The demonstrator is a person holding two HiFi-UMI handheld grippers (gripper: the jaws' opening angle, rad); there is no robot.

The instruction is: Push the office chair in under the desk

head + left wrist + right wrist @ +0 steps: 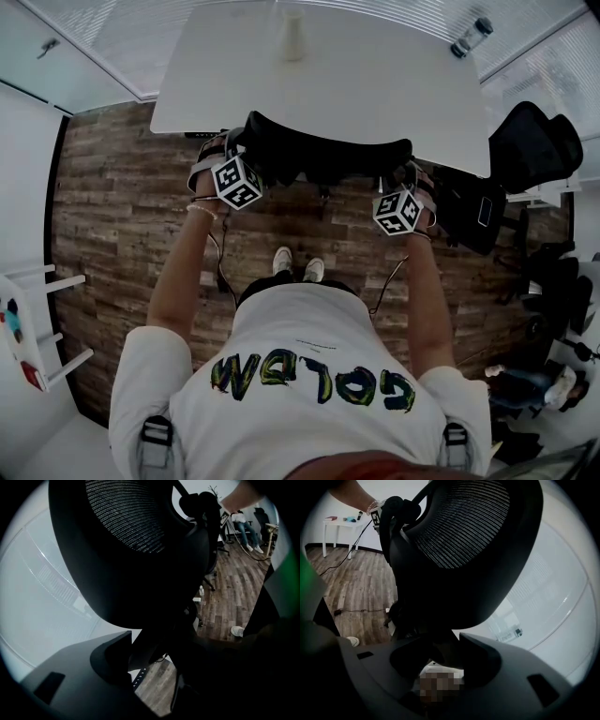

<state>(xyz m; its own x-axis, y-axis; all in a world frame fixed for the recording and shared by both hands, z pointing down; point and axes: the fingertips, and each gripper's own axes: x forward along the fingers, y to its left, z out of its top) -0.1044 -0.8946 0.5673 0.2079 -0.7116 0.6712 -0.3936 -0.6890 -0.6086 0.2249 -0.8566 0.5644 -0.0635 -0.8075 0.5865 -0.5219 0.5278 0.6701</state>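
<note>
A black mesh-backed office chair (323, 150) stands at the near edge of the white desk (375, 84), with its backrest top towards me. My left gripper (228, 159) grips the backrest's left end and my right gripper (405, 187) its right end. In the left gripper view the mesh backrest (126, 517) fills the frame, and the left gripper (154, 653) has the dark chair frame between its jaws. In the right gripper view the right gripper (443, 656) likewise closes round the frame below the mesh (464, 522).
A second black chair (534, 145) and a black case (473, 211) stand to the right of the desk. A white tube (293, 37) and a dark bottle (471, 37) sit on the desk. A small white table (23, 337) is at the left. Wood floor lies around my feet (298, 265).
</note>
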